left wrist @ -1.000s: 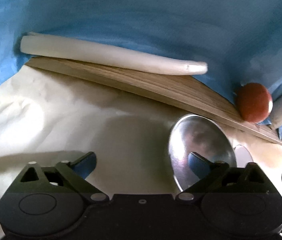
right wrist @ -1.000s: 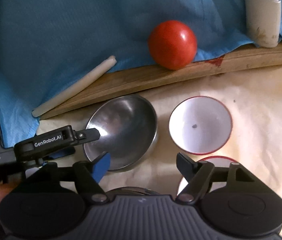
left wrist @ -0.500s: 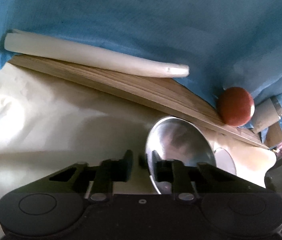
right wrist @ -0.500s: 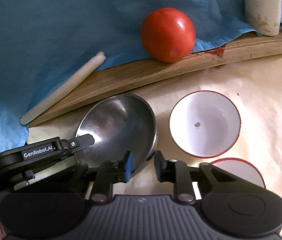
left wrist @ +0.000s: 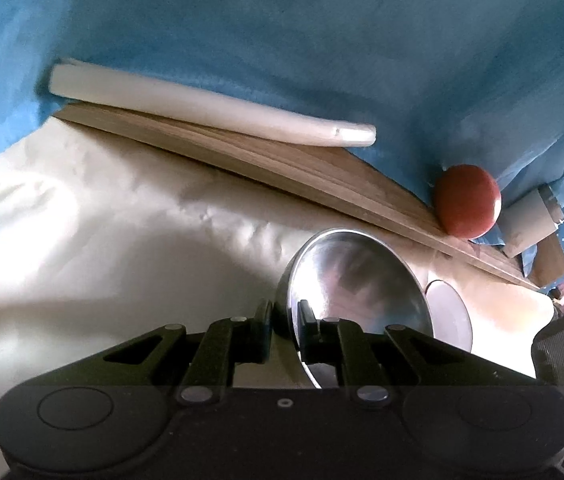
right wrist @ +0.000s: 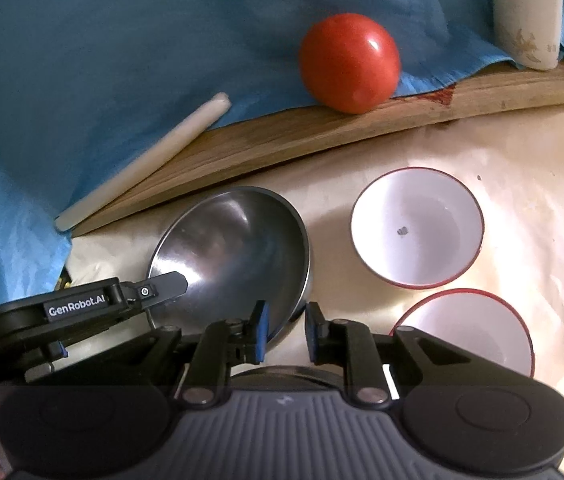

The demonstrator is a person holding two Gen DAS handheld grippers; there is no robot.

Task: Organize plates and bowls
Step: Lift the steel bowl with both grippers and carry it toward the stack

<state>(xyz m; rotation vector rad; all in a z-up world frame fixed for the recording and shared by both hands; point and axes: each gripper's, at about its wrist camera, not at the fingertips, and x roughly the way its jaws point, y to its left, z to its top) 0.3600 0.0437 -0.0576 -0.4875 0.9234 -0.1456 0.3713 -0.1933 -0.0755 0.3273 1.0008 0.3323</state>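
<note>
Both hand-held grippers (left wrist: 285, 314) (right wrist: 285, 322) clamped shut

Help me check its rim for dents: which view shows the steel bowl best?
The right wrist view: the steel bowl shows nearly its whole rim and inside. In the left wrist view the steel bowl appears edge-on, partly hidden behind the gripper.

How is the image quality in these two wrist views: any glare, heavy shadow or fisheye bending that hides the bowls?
Left wrist view: dim, the cream cloth half in shadow, the wooden board bowed by the lens, reflections smearing the steel bowl. Right wrist view: brighter and sharp; a highlight on the tomato, washed-out cloth at right, both white bowls clearly readable.
</note>
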